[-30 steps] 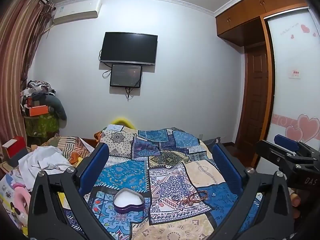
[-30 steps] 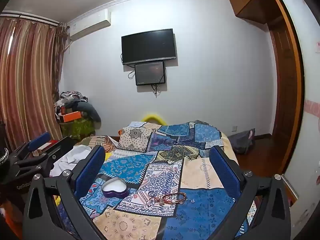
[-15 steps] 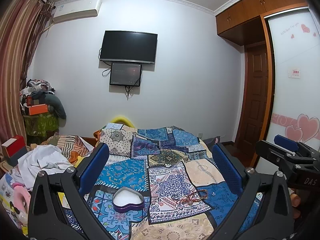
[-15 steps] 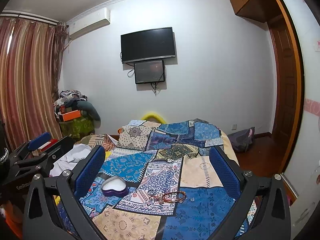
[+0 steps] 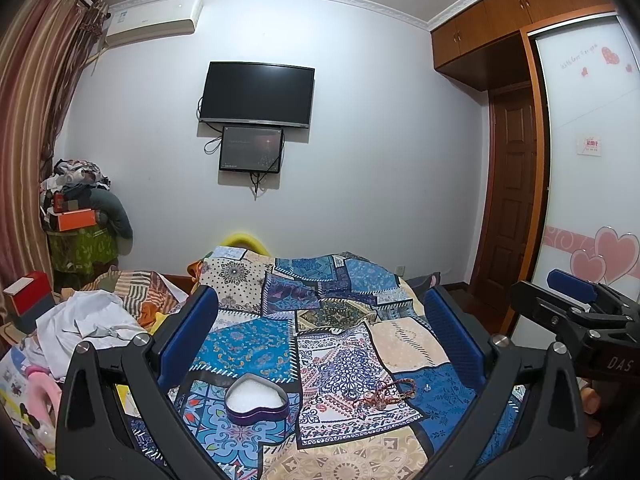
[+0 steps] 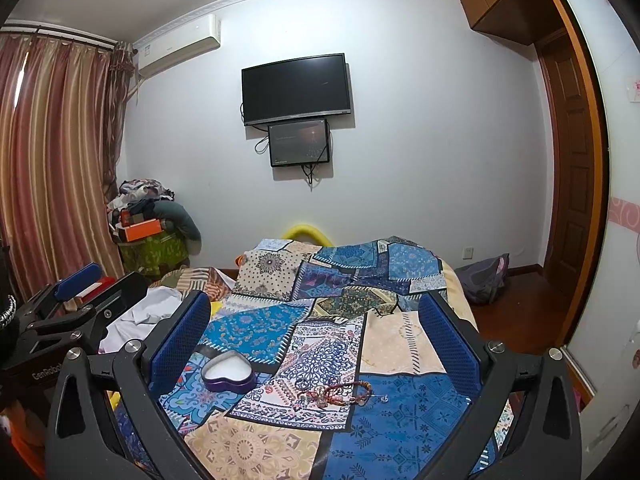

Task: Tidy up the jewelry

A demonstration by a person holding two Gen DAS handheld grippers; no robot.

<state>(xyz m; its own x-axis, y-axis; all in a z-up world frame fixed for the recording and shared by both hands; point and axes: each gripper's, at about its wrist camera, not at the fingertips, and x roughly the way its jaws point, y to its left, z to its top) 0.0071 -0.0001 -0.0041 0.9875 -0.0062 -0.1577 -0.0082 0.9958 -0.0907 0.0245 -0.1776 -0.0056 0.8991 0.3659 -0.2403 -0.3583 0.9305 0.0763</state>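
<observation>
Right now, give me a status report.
Both tools open, empty: left, right. Heart box open on quilt, bracelets loose beside it. Nothing blocking.

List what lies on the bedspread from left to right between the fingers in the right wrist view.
Purple heart-shaped tin, open with a white lining → tangle of beaded bracelets → small clear piece, perhaps an earring. All lie on the patchwork bedspread, apart from the tin.
</observation>
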